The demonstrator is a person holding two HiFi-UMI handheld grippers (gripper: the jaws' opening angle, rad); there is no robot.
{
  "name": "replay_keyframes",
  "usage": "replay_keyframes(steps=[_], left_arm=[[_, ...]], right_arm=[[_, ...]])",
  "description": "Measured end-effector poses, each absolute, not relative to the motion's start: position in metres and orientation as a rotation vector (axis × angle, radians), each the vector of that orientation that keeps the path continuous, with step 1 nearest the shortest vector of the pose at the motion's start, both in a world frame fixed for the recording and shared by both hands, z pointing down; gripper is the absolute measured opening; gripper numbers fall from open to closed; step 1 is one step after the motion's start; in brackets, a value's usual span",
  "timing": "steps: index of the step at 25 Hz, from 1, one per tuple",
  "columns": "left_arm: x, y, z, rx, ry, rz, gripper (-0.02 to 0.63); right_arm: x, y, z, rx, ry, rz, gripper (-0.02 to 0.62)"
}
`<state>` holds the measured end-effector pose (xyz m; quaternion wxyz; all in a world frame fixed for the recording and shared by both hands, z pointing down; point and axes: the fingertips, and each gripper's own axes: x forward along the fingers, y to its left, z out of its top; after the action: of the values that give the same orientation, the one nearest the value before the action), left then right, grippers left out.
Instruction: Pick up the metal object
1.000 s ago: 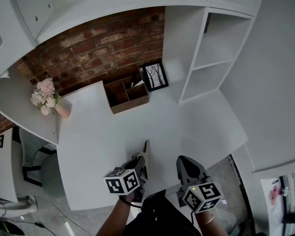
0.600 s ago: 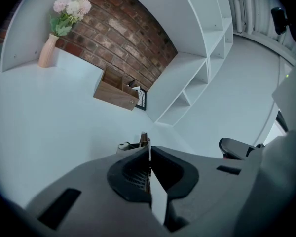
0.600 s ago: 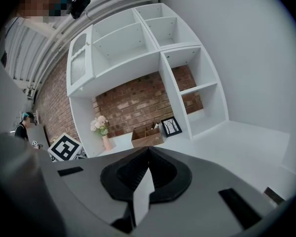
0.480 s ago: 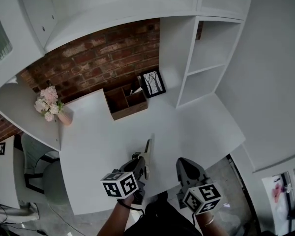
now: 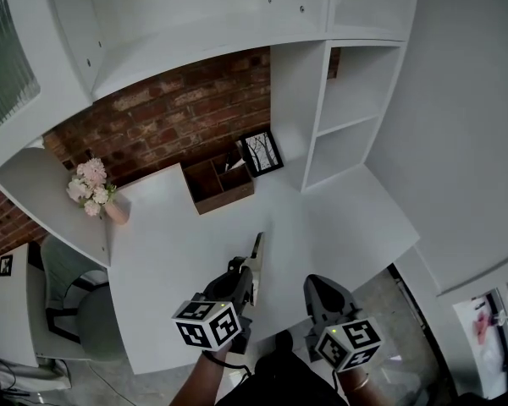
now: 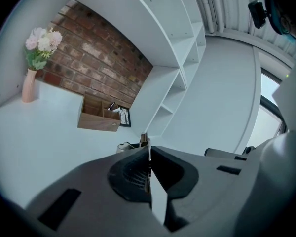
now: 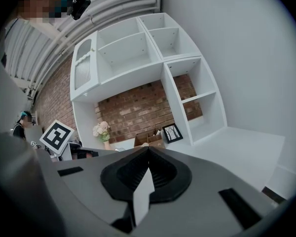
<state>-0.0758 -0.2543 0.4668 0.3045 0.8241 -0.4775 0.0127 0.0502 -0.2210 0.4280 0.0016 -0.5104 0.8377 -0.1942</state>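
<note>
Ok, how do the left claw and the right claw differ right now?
The left claw is shut on the metal object, a thin strip that sticks out ahead of it; the right claw is shut on nothing. In the head view the left claw reaches further over the white desk, while the right claw sits nearer the desk's front edge. Both are closed and point toward the brick wall.
</note>
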Motion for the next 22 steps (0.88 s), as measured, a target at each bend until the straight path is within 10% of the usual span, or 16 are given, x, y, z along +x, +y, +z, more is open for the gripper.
replay_keyframes(steps=[22], left_arm=[[-0.103,-0.204,0.405,2.298,-1.370,-0.041,0.011]], right_arm=[[0.041,-0.187,0.402,-1.602,2.640,-0.481,0.003]])
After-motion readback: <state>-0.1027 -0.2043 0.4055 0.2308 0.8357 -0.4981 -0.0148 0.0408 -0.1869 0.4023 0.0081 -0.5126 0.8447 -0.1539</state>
